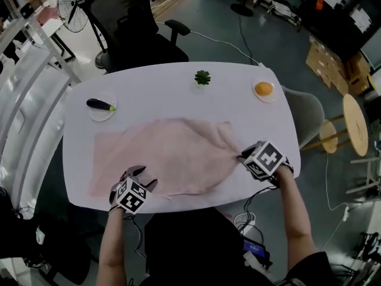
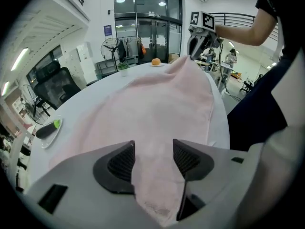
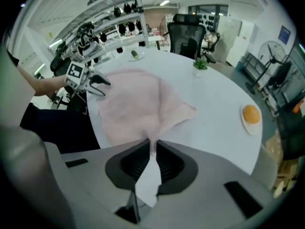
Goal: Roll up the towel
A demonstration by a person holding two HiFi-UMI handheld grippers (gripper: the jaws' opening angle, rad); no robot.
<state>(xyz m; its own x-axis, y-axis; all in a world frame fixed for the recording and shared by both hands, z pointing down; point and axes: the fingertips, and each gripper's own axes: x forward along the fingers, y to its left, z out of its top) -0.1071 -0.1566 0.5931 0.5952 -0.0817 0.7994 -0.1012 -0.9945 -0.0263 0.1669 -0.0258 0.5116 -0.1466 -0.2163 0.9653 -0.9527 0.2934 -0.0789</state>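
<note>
Towel (image 1: 166, 154) lies spread on the bench (image 1: 178, 82), long axis along its near edge (right corner lifted). Right tongs (image 1: 244, 158) pinch that corner; left tongs (image 1: 139, 173) gape astride the near hem.

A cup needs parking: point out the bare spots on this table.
Bare: the back strip of the table between the left plate and the plant, and between the plant and the orange's plate. Crowded: the middle and front, under the towel.
</note>
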